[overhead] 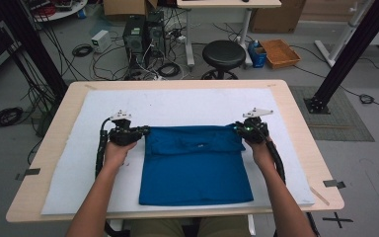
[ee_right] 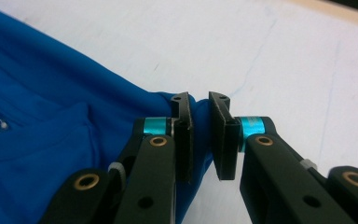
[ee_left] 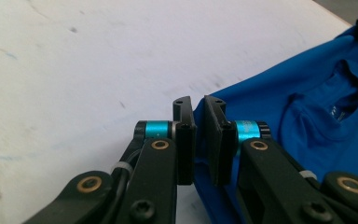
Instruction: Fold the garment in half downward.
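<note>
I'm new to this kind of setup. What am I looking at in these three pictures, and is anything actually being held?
No robot here: a person sits at a table and holds a hand-operated claw in each hand. The high view looks down from above the person; the left claw shows at its left and the right claw at its right. The other two pictures come from cameras riding on the claws, looking along their black jaws. On the wooden table lies a white mat, and on it a folded blue T-shirt. Each claw is shut on an upper corner of the shirt: the left gripper view shows blue cloth pinched between its jaws, and the right gripper view shows the same.
</note>
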A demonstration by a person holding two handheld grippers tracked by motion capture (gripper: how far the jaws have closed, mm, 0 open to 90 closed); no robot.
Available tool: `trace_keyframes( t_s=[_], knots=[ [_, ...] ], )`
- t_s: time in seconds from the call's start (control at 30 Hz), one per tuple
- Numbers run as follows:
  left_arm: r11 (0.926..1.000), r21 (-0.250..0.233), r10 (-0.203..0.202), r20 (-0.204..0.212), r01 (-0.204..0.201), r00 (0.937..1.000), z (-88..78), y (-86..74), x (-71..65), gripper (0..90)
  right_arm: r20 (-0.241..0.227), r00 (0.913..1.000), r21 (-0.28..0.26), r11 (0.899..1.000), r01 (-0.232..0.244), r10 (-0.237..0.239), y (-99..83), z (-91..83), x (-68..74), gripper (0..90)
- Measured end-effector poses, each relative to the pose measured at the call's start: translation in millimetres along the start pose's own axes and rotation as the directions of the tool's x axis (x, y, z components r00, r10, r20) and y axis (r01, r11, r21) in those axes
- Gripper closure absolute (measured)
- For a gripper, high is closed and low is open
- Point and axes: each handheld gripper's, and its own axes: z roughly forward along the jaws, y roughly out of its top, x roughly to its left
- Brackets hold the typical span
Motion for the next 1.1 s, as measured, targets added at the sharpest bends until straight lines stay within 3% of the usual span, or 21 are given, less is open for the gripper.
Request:
trace_keyframes(
  t_s=[0.03, 0.07, 0.1, 0.13, 0.17, 0.23, 0.4, 0.43, 0.47, 0.57, 0.6, 0.63, 0.67, 0.7, 0.8, 0.83, 0.93, 0.97, 1.0, 1.03, 1.1],
  knots=[
    [0.9999, -0.013, 0.001, -0.029, -0.001, 0.9996, 2.8, -0.1, 1.6, 81.3, 0.013, 0.9998, -0.011, 1.000, -0.014, 0.014, 4.5, 6.6, -1.6, 80.7],
    [0.9999, -0.013, 0.001, -0.029, -0.001, 0.9996, 2.8, -0.1, 1.6, 75.3, 0.013, 0.9998, -0.011, 1.000, -0.014, 0.014, 4.5, 6.6, -1.6, 80.7],
    [0.9994, -0.020, -0.030, -0.047, 0.029, 0.9984, 2.0, -2.1, 1.6, 64.8, 0.024, 0.9996, 0.002, 1.000, -0.016, 0.016, 4.9, 11.5, 0.6, 70.7],
    [0.9994, -0.020, -0.030, -0.047, 0.029, 0.9984, 2.0, -2.1, 1.6, 59.9, 0.024, 0.9996, 0.002, 1.000, -0.016, 0.016, 4.9, 11.5, 0.6, 70.7],
    [0.9995, -0.023, -0.025, -0.050, 0.024, 0.9984, -0.6, -3.8, 1.1, 58.5, 0.054, 0.9982, 0.025, 0.999, -0.026, 0.025, 1.9, 12.3, 4.3, 53.2],
    [0.9990, -0.043, 0.006, -0.059, -0.009, 0.9982, -12.0, -10.4, -1.9, 57.6, 0.042, 0.9987, 0.017, 0.999, -0.031, 0.030, -3.4, 8.1, 5.2, 50.3],
    [0.9973, -0.073, 0.000, -0.049, -0.004, 0.9988, -28.1, -21.1, -3.3, 55.9, 0.026, 0.9978, 0.011, 0.998, -0.061, 0.061, -11.6, -4.7, 3.5, 48.4],
    [0.9964, -0.084, -0.003, -0.024, 0.001, 0.9997, -32.7, -26.1, -3.9, 55.7, 0.010, 0.9983, 0.004, 0.998, -0.058, 0.058, -13.3, -11.4, 4.3, 48.3],
    [0.9964, -0.084, -0.003, -0.024, 0.001, 0.9997, -32.7, -26.1, -3.9, 55.7, 0.010, 0.9983, 0.004, 0.998, -0.058, 0.058, -13.3, -11.4, 4.3, 48.3],
    [0.9960, -0.088, 0.014, 0.022, -0.012, 0.9997, -36.1, -31.1, -8.2, 55.8, -0.046, 0.9974, -0.032, 0.998, -0.056, 0.055, -14.4, -27.4, 7.7, 56.2],
    [0.9962, -0.085, 0.023, 0.036, -0.020, 0.9991, -36.0, -32.6, -10.6, 55.8, -0.046, 0.9974, -0.032, 0.998, -0.056, 0.055, -14.4, -27.4, 7.7, 56.2],
    [0.9969, -0.060, 0.054, 0.065, -0.050, 0.9964, -33.5, -36.5, -15.4, 56.0, -0.075, 0.9959, -0.019, 0.999, -0.051, 0.049, -15.9, -33.3, 8.2, 64.6],
    [0.9969, -0.060, 0.054, 0.065, -0.050, 0.9964, -33.5, -36.5, -15.4, 56.0, -0.075, 0.9959, -0.019, 0.999, -0.051, 0.049, -15.9, -33.3, 8.2, 64.6],
    [0.9965, -0.049, 0.071, 0.074, -0.068, 0.9947, -31.1, -38.5, -18.1, 56.0, -0.083, 0.9963, 0.005, 1.000, -0.022, 0.023, -18.6, -36.1, 9.9, 67.1],
    [0.9914, -0.023, 0.130, 0.087, -0.129, 0.9876, -24.7, -41.0, -27.0, 56.0, -0.113, 0.9936, 0.036, 0.999, -0.001, 0.005, -22.2, -36.4, 12.7, 67.0],
    [0.9860, -0.003, 0.167, 0.071, -0.167, 0.9835, -20.4, -42.0, -32.0, 56.0, -0.098, 0.9948, 0.055, 0.998, 0.033, -0.027, -25.9, -35.5, 17.1, 63.7],
    [0.9820, 0.023, 0.186, 0.058, -0.187, 0.9809, -17.0, -43.1, -34.4, 57.8, -0.093, 0.9950, 0.072, 0.996, 0.043, -0.037, -29.3, -31.9, 17.8, 64.3],
    [0.9764, 0.023, 0.213, 0.046, -0.215, 0.9759, -17.3, -43.4, -37.6, 69.0, -0.101, 0.9940, 0.088, 0.995, 0.051, -0.042, -32.7, -27.6, 17.6, 76.9],
    [0.9764, 0.023, 0.213, 0.046, -0.215, 0.9759, -17.3, -43.4, -37.6, 77.0, -0.101, 0.9940, 0.088, 0.995, 0.051, -0.042, -32.7, -27.6, 17.6, 76.9],
    [0.9737, 0.028, 0.225, 0.034, -0.226, 0.9737, -17.0, -43.8, -39.0, 81.5, -0.108, 0.9930, 0.082, 0.995, 0.057, -0.048, -34.9, -27.4, 17.9, 85.3],
    [0.9720, 0.044, 0.230, 0.019, -0.231, 0.9730, -16.1, -43.9, -40.5, 85.9, -0.114, 0.9923, 0.074, 0.996, 0.056, -0.047, -34.9, -28.3, 17.5, 86.1]
  ],
)
